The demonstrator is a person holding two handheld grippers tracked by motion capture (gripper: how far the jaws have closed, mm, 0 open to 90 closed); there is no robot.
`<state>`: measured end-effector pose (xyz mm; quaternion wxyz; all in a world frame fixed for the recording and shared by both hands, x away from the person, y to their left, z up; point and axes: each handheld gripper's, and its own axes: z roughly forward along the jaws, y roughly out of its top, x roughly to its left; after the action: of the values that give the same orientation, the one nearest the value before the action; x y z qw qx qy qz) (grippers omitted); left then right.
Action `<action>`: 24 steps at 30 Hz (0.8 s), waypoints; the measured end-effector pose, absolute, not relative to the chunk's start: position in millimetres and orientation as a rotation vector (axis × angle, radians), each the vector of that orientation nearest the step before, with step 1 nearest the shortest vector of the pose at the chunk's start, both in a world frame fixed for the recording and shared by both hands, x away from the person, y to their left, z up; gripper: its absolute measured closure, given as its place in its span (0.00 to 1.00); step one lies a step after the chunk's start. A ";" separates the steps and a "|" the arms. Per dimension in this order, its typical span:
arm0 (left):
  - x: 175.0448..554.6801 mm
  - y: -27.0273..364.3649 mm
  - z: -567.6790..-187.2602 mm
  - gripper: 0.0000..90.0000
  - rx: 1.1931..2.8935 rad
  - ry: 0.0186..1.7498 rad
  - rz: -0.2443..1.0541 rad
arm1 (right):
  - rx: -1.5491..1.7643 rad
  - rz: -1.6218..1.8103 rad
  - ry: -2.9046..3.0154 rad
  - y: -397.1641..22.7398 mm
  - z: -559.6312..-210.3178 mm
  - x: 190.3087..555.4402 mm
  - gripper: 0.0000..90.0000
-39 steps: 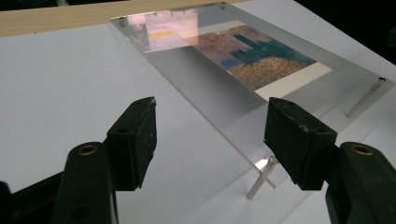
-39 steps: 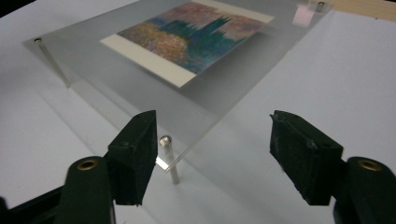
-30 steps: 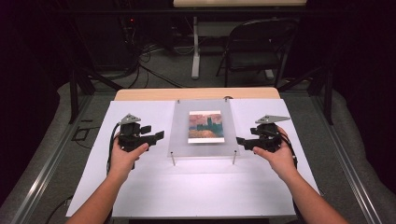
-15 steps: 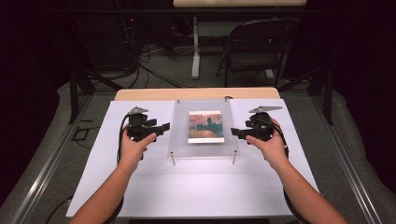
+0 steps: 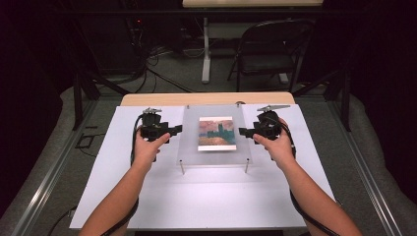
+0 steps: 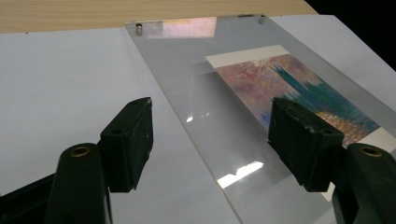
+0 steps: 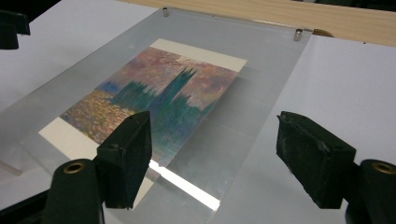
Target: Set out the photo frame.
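While the clear plate (image 5: 216, 135) is lying mid-surface, long axis near-to-far, the left tool (image 5: 173, 131) and right tool (image 5: 244, 132) are flanking its long edges equally close, jaws open, gripping nothing.

In the left gripper view, a black jaw hides the painted card's (image 6: 299, 88) near corner under the clear acrylic sheet (image 6: 201, 116), and the sheet's near end runs off the bottom edge.
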<state>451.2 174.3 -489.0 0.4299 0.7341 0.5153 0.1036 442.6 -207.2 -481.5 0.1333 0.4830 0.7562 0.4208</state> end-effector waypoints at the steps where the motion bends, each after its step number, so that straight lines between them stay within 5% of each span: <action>1: 453.0 173.4 -489.7 0.35 1.835 1.287 0.257 | 1.414 1.229 2.187 -206.6 -481.9 444.9 0.30; 24: 491.7 143.9 -513.9 0.36 1.873 1.350 0.145 | 1.572 1.218 2.258 -192.7 -502.1 486.8 0.38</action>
<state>491.7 143.9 -513.9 0.4025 0.7411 0.5343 0.0572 486.8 -192.7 -502.1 0.0662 0.5213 0.7489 0.4038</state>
